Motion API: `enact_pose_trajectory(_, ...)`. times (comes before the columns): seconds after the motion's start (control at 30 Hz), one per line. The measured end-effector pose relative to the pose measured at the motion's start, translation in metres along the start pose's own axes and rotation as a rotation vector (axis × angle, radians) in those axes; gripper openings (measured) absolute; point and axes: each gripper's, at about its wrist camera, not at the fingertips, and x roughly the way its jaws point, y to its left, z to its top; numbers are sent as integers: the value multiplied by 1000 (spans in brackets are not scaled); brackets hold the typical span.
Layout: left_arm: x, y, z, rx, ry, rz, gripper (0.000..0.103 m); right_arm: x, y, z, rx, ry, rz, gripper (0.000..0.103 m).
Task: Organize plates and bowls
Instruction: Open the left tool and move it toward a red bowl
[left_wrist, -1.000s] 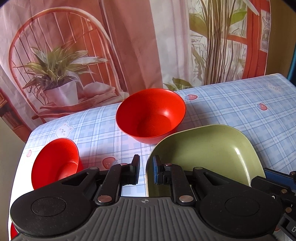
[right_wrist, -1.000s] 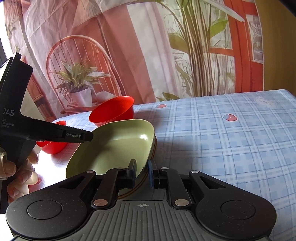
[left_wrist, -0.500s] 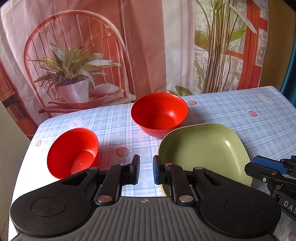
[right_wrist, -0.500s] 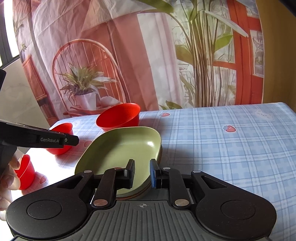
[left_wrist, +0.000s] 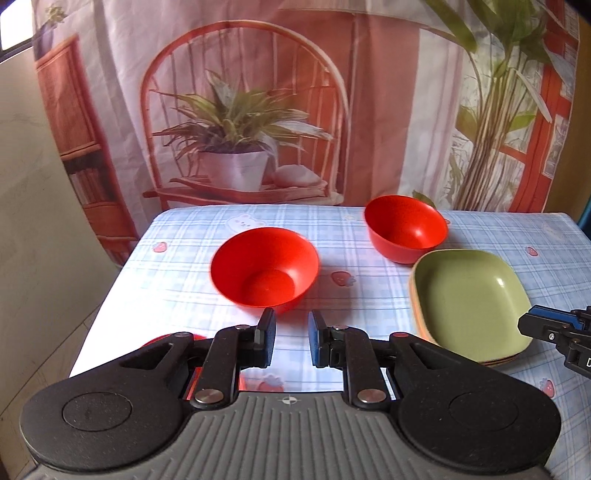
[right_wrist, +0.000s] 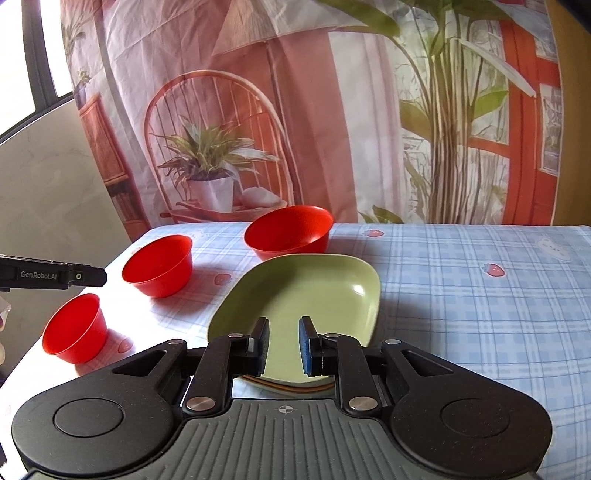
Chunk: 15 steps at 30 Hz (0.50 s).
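A green square plate (right_wrist: 306, 295) tops a short stack of plates; it also shows in the left wrist view (left_wrist: 469, 301). Three red bowls stand on the table: a far one (right_wrist: 288, 230) (left_wrist: 406, 229), a middle one (right_wrist: 159, 264) (left_wrist: 264, 266), and a small near one (right_wrist: 74, 328). My left gripper (left_wrist: 291, 341) is slightly open and empty, just short of the middle bowl. My right gripper (right_wrist: 283, 343) is slightly open and empty over the near edge of the plate stack.
The table (right_wrist: 480, 314) has a blue checked cloth with strawberry prints. Its left edge (left_wrist: 107, 302) runs close to the bowls. A printed curtain (right_wrist: 332, 110) hangs behind. The left gripper's tip (right_wrist: 55, 276) shows at left; the right gripper's tip (left_wrist: 554, 326) shows at right.
My left gripper has swung left, from the green plate to the middle red bowl. My right gripper has pulled back and up from the plate stack. Both jaws have opened slightly.
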Motion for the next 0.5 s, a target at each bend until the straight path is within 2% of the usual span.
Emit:
enact_pose_trajectory(0.27, -9, 84, -21, -146, -4, 106, 20, 22, 51, 17, -66, 39, 76, 17)
enact_pose_trajectory(0.5, 4, 135, -32, -251, 19, 133, 20, 50, 106, 29, -151, 69, 131, 17)
